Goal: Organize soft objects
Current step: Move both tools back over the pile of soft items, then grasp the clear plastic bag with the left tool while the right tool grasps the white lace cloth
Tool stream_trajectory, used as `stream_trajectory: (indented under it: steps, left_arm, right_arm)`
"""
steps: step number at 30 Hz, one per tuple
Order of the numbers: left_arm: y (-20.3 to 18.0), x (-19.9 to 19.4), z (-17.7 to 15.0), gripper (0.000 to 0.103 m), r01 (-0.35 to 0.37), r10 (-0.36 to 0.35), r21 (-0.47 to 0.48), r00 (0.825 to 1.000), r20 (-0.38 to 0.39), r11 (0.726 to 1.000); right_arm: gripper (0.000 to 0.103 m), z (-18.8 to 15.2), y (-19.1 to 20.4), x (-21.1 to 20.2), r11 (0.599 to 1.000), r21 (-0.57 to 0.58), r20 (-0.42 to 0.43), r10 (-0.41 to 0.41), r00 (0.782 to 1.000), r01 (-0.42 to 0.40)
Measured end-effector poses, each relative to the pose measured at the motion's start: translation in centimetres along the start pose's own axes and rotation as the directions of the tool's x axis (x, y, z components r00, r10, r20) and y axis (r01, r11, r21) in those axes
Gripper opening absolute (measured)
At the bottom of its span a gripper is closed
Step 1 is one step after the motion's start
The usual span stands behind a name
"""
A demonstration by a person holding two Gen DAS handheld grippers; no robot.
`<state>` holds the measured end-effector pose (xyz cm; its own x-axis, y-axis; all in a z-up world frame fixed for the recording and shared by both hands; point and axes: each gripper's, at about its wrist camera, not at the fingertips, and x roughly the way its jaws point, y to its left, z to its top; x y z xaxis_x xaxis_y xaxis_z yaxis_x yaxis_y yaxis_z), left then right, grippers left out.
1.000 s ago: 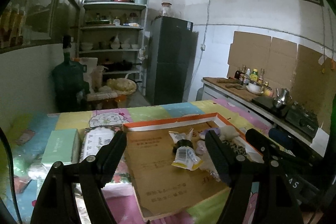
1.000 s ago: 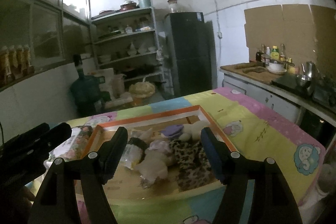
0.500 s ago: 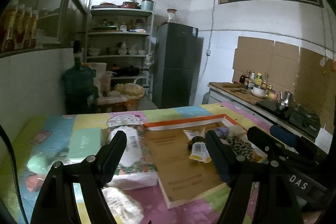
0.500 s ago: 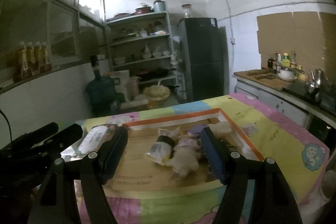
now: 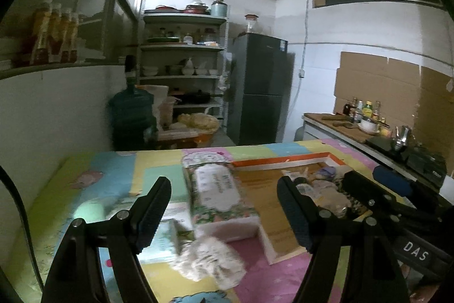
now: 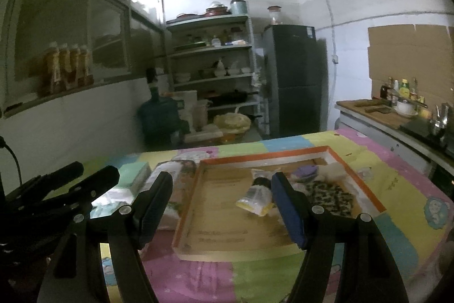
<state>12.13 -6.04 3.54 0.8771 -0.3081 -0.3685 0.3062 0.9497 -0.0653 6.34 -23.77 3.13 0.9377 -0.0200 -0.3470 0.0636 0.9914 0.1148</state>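
Observation:
My left gripper [image 5: 224, 213] is open and holds nothing, hovering over a floral-wrapped tissue pack [image 5: 218, 195] and a fluffy cream soft thing [image 5: 210, 263] on the table. My right gripper [image 6: 221, 209] is open too, above the left half of a shallow cardboard tray with an orange rim [image 6: 264, 154]. In the tray lie a yellow-edged pouch [image 6: 255, 198], a leopard-print cloth [image 6: 329, 195] and a purple soft piece [image 6: 305, 171]. The tray's right part is hidden behind my right finger.
A pastel patchwork cloth [image 6: 397, 189] covers the table. A green box [image 6: 136, 172] and a pale green ball [image 5: 90, 212] lie left of the tissue pack. A counter with bottles and a kettle [image 5: 400, 132] runs along the right. A shelf, fridge and water jug stand behind.
Both views have slid left across the table. The tray has shifted to the right in each. The tissue pack and fluffy thing now sit between my left fingers. Both jaws stay equally wide.

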Motion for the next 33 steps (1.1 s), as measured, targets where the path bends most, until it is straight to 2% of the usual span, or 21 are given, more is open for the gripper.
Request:
stream_trajectory:
  steps: [15,25,33]
  left_arm:
    - [4.5,-1.5,-1.9,0.077,-0.105,0.104,-0.032,0.994,-0.022,0.994]
    - [8.8,-2.7,-3.7,0.077,-0.182,0.18,-0.086,0.983,-0.04,0.979]
    - [12.3,-4.1,-5.7,0.077,-0.199,0.193,-0.126,0.98,-0.056,0.972]
  right_arm:
    - [0.074,-1.5,4.6,1.0,0.993,-0.052,-0.047,0.106,0.993,-0.109]
    - [0.074,-2.8,7.1,1.7,0.982,-0.088,-0.083,0.161,0.983,-0.168]
    - [0.074,-4.4,8.5,2.7,0.973,-0.105,-0.132,0.19,0.973,-0.204]
